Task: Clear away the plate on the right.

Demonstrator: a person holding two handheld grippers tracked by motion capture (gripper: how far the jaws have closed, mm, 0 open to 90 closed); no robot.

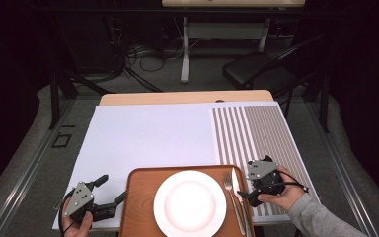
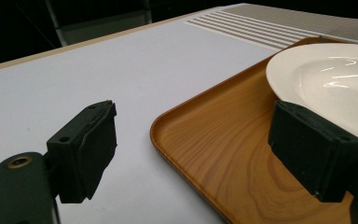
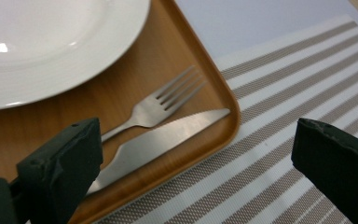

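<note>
High view: we note a brown wooden tray at the near edge of the desk, carrying a white plate at its centre, with a fork and a knife lying side by side along its right edge, the knife outermost. Our right gripper sits just beside the tray's right rim, over the striped placemat, jaws spread wide with nothing between them; in the right gripper view the knife and fork lie just ahead of them. Our left gripper rests at the tray's left rim, near the desk's near left corner, jaws likewise apart and empty. In the left gripper view one jaw stands over the tray, close to the plate.
</note>
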